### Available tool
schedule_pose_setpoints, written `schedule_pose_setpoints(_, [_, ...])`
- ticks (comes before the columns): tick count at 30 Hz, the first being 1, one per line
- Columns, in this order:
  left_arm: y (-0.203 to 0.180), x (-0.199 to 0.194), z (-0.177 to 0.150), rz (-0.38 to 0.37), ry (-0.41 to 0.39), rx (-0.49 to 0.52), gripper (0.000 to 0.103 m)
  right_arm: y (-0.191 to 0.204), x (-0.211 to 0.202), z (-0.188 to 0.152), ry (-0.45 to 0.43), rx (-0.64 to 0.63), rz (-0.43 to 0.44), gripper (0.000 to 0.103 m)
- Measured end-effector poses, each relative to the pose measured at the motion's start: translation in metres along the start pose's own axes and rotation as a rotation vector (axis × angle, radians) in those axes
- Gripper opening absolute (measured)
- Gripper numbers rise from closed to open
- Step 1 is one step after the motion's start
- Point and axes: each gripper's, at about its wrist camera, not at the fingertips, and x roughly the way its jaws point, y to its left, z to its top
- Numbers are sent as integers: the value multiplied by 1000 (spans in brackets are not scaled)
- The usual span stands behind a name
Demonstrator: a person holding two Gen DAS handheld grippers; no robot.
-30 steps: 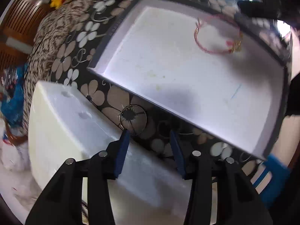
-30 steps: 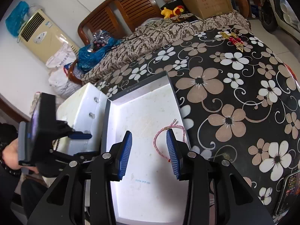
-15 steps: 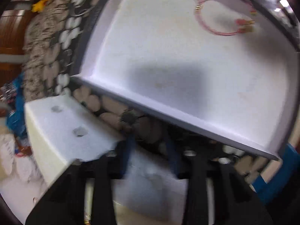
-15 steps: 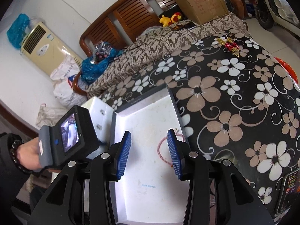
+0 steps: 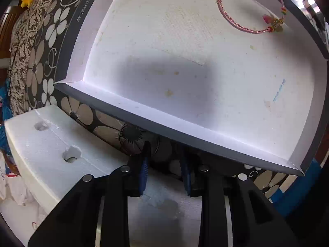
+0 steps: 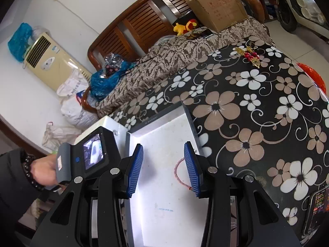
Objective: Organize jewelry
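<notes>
A shallow white box (image 5: 205, 127) with grey walls lies on the flowered table; it also shows in the right wrist view (image 6: 164, 127). A pink cord bracelet (image 5: 253, 29) with gold and coloured beads lies in its far corner, and part of it shows between the right fingers (image 6: 176, 170). My left gripper (image 5: 165, 164) is open and empty, low at the box's near wall, above a white foam block (image 5: 57, 144). My right gripper (image 6: 163, 168) is open and empty above the box. A red and gold jewelry piece (image 6: 249, 56) lies at the table's far edge.
The foam block has two holes and sits left of the box. A phone (image 6: 317, 207) lies at the table's right edge. Behind the table stand a wooden bench with a cardboard box (image 6: 218, 6), a plush toy (image 6: 185, 26) and bags.
The left gripper has dropped lower and closer to the box's near wall, and its jaws have narrowed a little. The right gripper has lifted and drawn back from the bracelet.
</notes>
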Motion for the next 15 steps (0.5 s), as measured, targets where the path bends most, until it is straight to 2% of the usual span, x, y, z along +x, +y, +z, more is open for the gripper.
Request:
schedule_pose_setpoints(2, [8,-1,0,-71,2,5,11,1,-1,1,-5,2,0,44])
schedule_pose_setpoints(3, [12,-2,0,-91,0,3,9,1,-1,2,-8,5,2,44])
schedule_pose_setpoints(4, [14,-2,0,-82,5,8,2,1,-2,2,-12,5,1,44])
schedule_pose_setpoints(8, [15,-7,-1,-86,-6,9,2,-1,-3,4,-22,10,-5,44])
schedule_pose_setpoints(10, [16,-10,-2,-85,-39,-10,2,-1,-4,5,-26,10,-10,44])
schedule_pose_setpoints(15, [-1,-36,-31,-116,-129,-31,2,1,-4,6,-29,7,-6,44])
